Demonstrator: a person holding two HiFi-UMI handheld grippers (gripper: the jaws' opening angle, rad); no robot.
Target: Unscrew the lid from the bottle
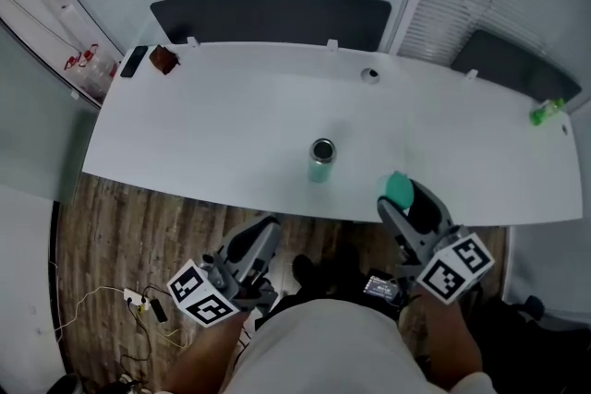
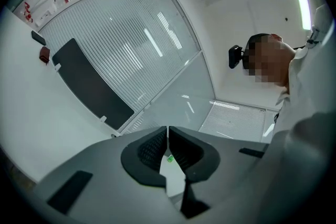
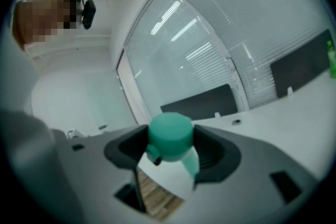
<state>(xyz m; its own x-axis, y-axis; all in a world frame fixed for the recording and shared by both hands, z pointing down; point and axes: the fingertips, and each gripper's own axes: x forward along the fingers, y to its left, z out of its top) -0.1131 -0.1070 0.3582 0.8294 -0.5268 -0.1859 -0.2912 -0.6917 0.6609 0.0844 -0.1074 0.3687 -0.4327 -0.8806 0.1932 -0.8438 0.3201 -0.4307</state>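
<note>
Bottle (image 1: 321,160) stands upright and uncapped on the table (image 1: 212,125), near the middle of its front edge; print on it is too small to read. Green lid (image 3: 169,135) is pinched between the right gripper's (image 1: 404,195) jaws, apart from the bottle, over the front edge to its right. Left gripper (image 2: 168,140): jaws pressed together, nothing between them, held off the table's front edge.

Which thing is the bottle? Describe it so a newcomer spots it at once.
Start at the long white curved table and look to its middle, near the front edge. A small pale green cylindrical bottle stands upright there, alone. Unlike the bright green thing at the far right end, it shows a dark open mouth; the teal round lid is clamped in the right gripper.
</note>
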